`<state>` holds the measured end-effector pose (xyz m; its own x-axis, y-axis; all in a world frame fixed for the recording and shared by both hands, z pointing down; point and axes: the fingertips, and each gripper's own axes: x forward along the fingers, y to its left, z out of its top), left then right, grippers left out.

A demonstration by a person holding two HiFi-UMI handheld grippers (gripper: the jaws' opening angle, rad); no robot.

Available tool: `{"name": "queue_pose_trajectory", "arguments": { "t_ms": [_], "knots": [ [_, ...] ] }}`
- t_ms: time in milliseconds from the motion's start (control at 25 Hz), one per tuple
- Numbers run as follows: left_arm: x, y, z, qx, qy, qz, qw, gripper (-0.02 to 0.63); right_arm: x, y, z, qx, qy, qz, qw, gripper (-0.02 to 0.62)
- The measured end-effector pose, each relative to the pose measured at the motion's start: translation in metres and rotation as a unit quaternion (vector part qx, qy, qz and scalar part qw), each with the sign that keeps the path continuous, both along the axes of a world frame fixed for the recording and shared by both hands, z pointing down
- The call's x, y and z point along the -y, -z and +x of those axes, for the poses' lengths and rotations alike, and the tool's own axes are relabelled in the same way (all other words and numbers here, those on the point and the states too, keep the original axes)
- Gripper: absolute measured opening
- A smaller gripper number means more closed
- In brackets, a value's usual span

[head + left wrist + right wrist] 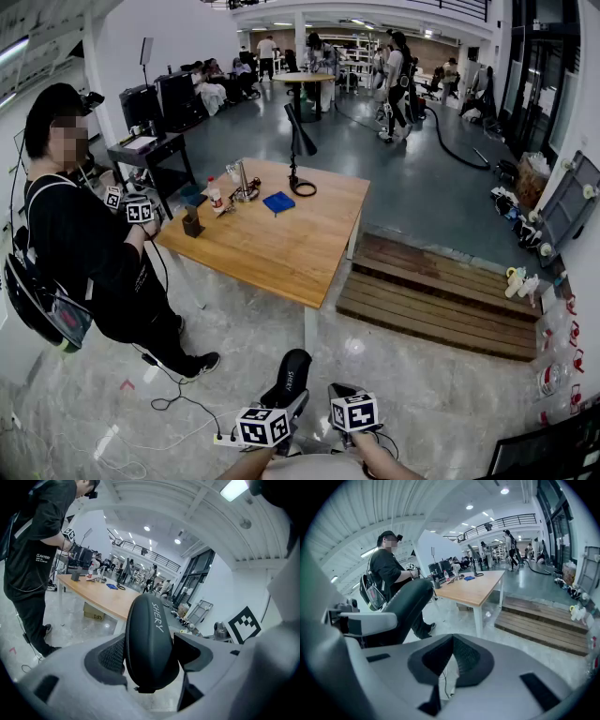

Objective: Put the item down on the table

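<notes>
Only its own view shows my right gripper (451,644) clenched, empty. My left gripper (152,652) grasps the black case (149,630), also visible in the head view.

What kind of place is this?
Probably a big workshop or lab hall: a wooden table with small tools on it stands on a bare floor, and many people stand or sit far back.
</notes>
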<state>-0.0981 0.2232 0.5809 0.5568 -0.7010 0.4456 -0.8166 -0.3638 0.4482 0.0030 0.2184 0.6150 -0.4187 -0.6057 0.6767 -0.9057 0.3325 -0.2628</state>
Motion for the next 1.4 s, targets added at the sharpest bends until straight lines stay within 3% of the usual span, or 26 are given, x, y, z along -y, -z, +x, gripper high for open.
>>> {"name": "queue_pose_trajectory", "arguments": {
  "t_ms": [400, 680, 1000, 1400],
  "knots": [
    [0.01, -0.006, -0.036, -0.013, -0.001, -0.005, 0.9999, 0.324, 0.002, -0.001, -0.032, -0.002, -0.019, 0.009, 1.0, 0.003],
    [0.04, -0.018, -0.046, -0.016, 0.007, -0.019, 0.9997, 0.324, 0.037, -0.012, -0.044, -0.008, -0.006, -0.003, 1.0, 0.003],
    [0.142, -0.028, -0.027, -0.012, 0.034, -0.023, 0.9991, 0.324, 0.149, -0.021, -0.026, -0.001, 0.02, -0.004, 1.0, 0.003],
    [0.28, -0.013, 0.028, -0.011, 0.055, -0.009, 0.9984, 0.324, 0.299, 0.006, 0.029, 0.005, 0.036, 0.025, 0.999, 0.003]
  ]
}}
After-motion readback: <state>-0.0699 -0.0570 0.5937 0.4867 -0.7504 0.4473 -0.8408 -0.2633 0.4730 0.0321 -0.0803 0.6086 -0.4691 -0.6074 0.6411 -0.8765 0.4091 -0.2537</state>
